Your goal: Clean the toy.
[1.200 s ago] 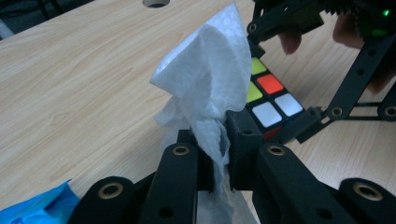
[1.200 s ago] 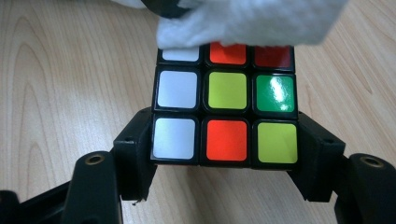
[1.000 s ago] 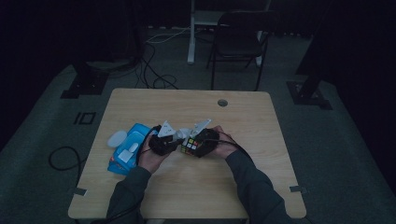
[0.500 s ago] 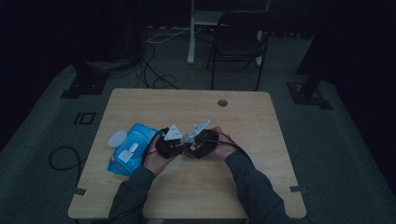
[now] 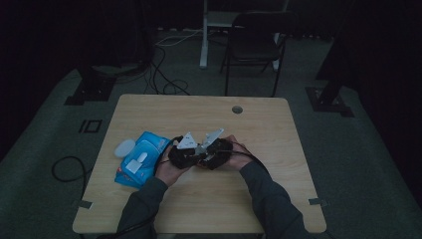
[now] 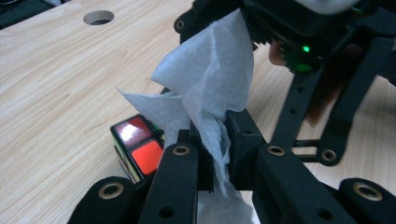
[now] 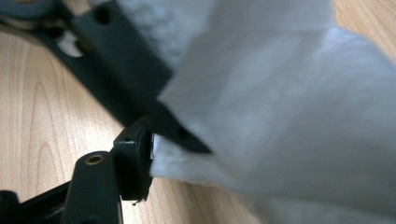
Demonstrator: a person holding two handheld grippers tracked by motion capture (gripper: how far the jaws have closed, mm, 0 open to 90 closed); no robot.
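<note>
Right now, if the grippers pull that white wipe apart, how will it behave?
Probably floppy: the wipe creases and droops where the left gripper pinches it. Likely light, standing up in folds. Might tear, since it looks thin.

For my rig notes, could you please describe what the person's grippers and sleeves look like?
Both grippers, left gripper and right gripper, are black with brass-ringed holes along their jaws. Each carries a grey three-cornered plate and trails a black cable. A green light glows on one. The sleeves are dark grey.

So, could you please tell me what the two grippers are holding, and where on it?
Both hold a crumpled white wipe: the left gripper pinches its lower folds, the right gripper an edge.
</note>
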